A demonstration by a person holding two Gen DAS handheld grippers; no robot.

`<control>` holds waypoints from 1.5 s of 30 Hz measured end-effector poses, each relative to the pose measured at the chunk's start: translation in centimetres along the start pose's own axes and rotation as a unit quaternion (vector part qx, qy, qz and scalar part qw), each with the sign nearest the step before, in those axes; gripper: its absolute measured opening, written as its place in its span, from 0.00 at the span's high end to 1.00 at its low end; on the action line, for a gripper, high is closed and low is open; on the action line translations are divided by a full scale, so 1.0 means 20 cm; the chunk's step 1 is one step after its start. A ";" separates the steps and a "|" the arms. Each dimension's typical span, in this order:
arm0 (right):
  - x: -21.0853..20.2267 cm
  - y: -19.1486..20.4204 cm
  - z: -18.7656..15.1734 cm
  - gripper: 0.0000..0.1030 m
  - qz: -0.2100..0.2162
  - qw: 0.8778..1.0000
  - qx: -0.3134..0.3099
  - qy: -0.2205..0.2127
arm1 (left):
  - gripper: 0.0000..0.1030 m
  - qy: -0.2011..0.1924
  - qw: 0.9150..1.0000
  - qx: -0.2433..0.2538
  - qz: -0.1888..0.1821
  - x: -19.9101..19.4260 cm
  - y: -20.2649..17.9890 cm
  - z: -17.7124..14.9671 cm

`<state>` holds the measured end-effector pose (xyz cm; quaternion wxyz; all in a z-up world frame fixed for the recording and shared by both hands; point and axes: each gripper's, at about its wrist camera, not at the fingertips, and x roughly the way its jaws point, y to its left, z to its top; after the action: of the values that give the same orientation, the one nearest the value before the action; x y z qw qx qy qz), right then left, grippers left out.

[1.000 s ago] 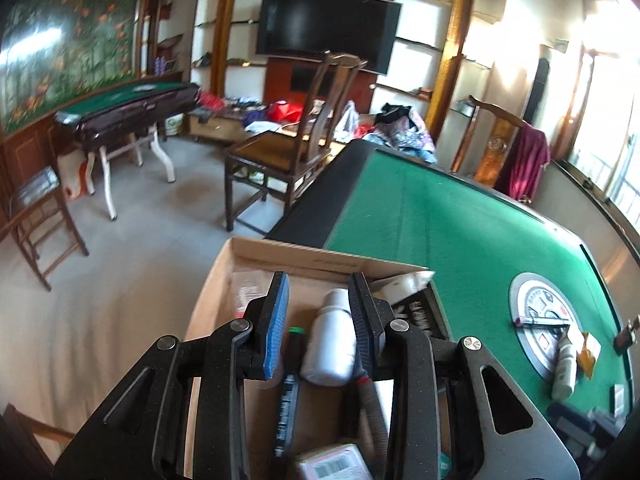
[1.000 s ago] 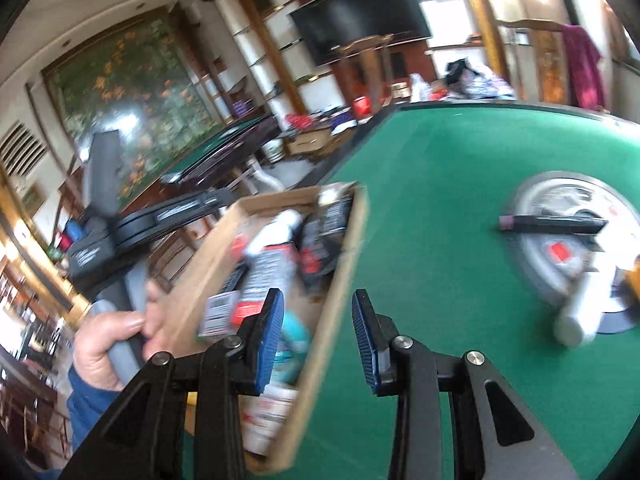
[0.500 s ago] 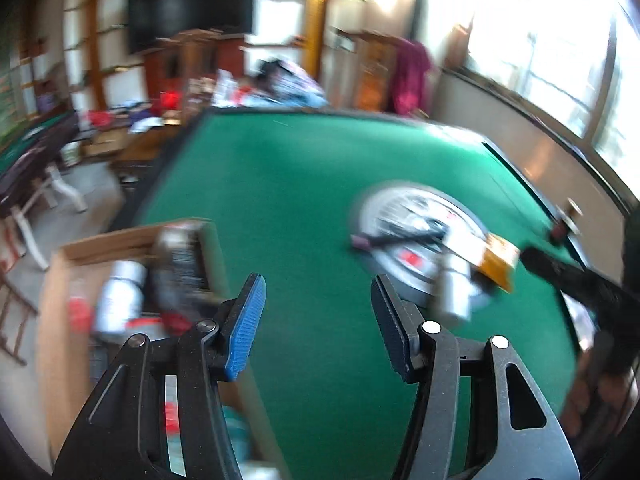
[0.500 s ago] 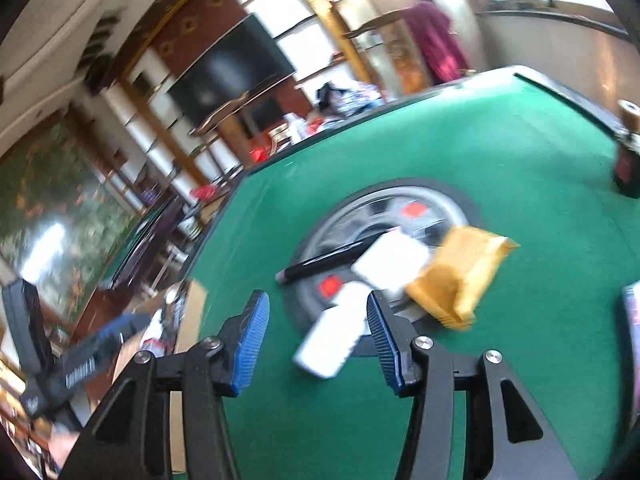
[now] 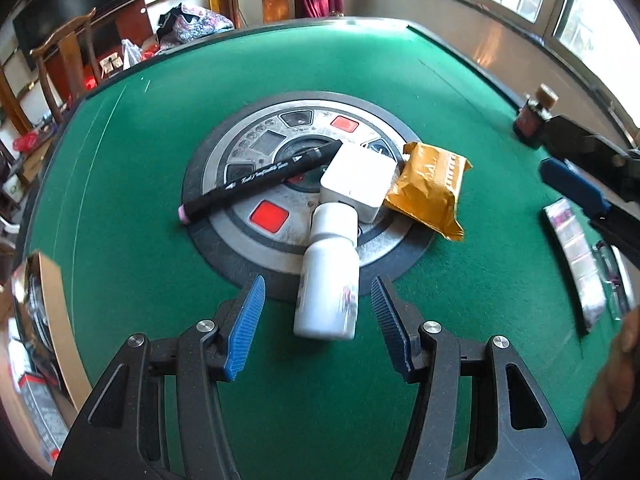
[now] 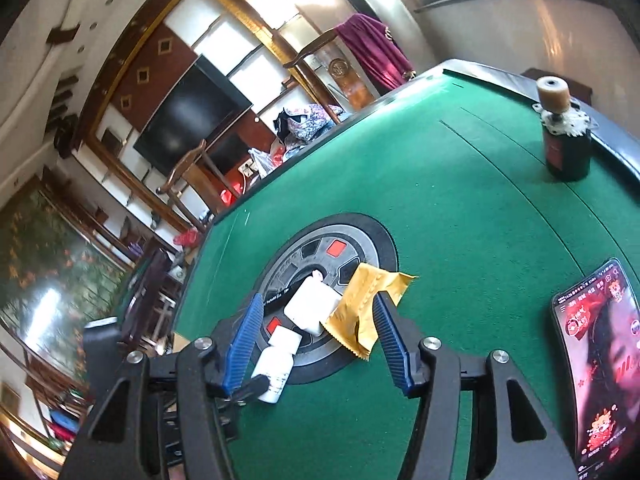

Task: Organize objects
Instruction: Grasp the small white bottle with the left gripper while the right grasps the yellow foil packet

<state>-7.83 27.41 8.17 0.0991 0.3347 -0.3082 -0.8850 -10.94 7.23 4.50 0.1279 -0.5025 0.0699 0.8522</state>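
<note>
A white bottle [image 5: 328,280] lies on its side at the near edge of the round metal hub [image 5: 264,148] in the green table's middle. Behind it lie a white square box [image 5: 358,180], a black marker [image 5: 260,180] and a gold foil packet [image 5: 430,188]. My left gripper [image 5: 318,320] is open, its jaws on either side of the bottle's base, not touching. My right gripper [image 6: 318,344] is open above the box [image 6: 312,308] and the packet [image 6: 366,304]; the bottle [image 6: 276,364] lies by its left finger. The right gripper also shows in the left wrist view [image 5: 580,192].
A cardboard box [image 5: 56,312] holding several items stands at the table's left edge. A dark bottle with a cork top [image 6: 566,140] stands at the far right. A lit phone [image 6: 600,352] and a clear strip of compartments [image 5: 576,264] lie at the right.
My left gripper left the white bottle in the cardboard box and swung right to the hub, opening wide. My right gripper moved from the box toward the hub's items and opened wider.
</note>
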 end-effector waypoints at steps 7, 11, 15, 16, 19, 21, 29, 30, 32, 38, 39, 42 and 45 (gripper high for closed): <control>0.01 -0.04 0.02 0.44 -0.007 1.000 0.015 0.005 | 0.46 0.019 0.999 0.011 0.027 0.12 -0.03 0.05; 0.05 -0.06 0.01 0.43 -0.025 0.999 0.019 0.017 | 0.66 0.006 1.000 -0.009 0.028 0.16 -0.02 0.00; 0.13 -0.08 -0.01 0.43 -0.051 0.998 0.017 0.037 | 0.67 -0.010 0.999 -0.020 0.043 0.11 0.02 -0.08; 0.14 -0.08 -0.01 0.43 -0.058 0.997 0.015 0.041 | 0.67 -0.014 0.999 -0.023 0.046 0.09 0.04 -0.12; 0.21 -0.08 -0.03 0.43 -0.080 0.996 0.003 0.046 | 0.67 -0.027 0.998 -0.046 0.042 0.06 0.10 -0.20; 0.25 -0.07 -0.03 0.43 -0.105 0.993 -0.014 0.045 | 0.67 -0.030 0.997 -0.048 0.046 0.05 0.13 -0.22; 0.40 0.06 -0.03 0.43 -0.148 0.987 -0.045 0.047 | 0.67 -0.037 0.997 -0.052 0.033 0.06 0.15 -0.22; 0.42 0.07 -0.03 0.43 -0.161 0.985 -0.051 0.047 | 0.67 -0.038 0.997 -0.052 0.033 0.06 0.15 -0.22; 0.48 0.08 -0.03 0.43 -0.187 0.979 -0.062 0.051 | 0.67 -0.038 0.997 -0.053 0.031 0.05 0.15 -0.22; 0.54 0.08 -0.07 0.59 -0.213 0.966 -0.131 0.071 | 0.67 -0.038 0.997 -0.053 0.030 0.05 0.16 -0.22; 0.52 0.07 -0.07 0.62 -0.208 0.966 -0.138 0.071 | 0.67 -0.038 0.997 -0.052 0.030 0.05 0.16 -0.22; 0.46 0.01 -0.07 0.64 -0.171 0.974 -0.126 0.085 | 0.67 -0.038 0.997 -0.053 0.029 0.05 0.17 -0.22; 0.40 -0.04 -0.06 0.64 -0.131 0.984 -0.087 0.087 | 0.67 -0.041 0.997 -0.055 0.030 0.05 0.17 -0.23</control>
<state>-13.10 24.41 2.77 0.0370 0.4380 -0.1740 -0.8812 -8.54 2.96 1.45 0.0770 -0.4708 0.0328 0.8783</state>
